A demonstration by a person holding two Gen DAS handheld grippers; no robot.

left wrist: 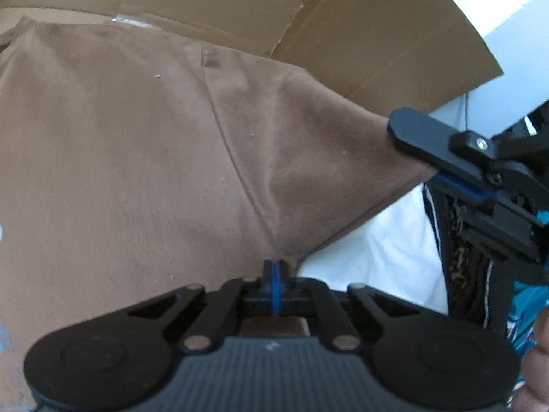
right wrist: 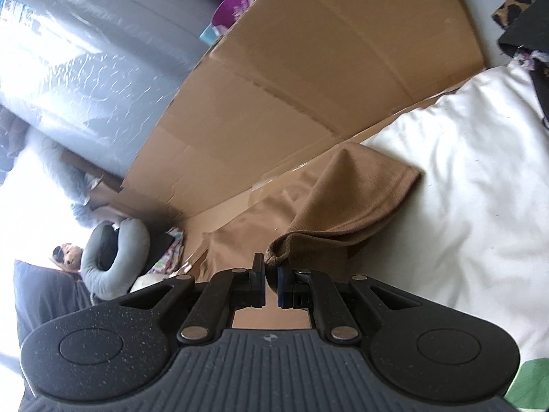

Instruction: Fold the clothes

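1. One brown shirt (left wrist: 137, 158), spread on cardboard (left wrist: 377, 41) over a white sheet (right wrist: 480, 206).
2. Left gripper (left wrist: 273, 271) pinched tight on the shirt at the sleeve seam.
3. Right gripper (right wrist: 271, 267) clamped on the sleeve (right wrist: 360, 199) hem, lifted.
4. Cardboard wall behind the shirt; open sheet on the right.

Brown garment (left wrist: 137, 158) runs off left edge of left wrist view; pale print at that edge cropped, unreadable. Cardboard sheet (left wrist: 360, 34) cut by top edge. Right tongs (left wrist: 442, 158) partly out of frame at right. Left tongs (left wrist: 274, 276) hide pinched cloth edge. Right wrist view: small figure (right wrist: 65, 255) at far left too small to identify.
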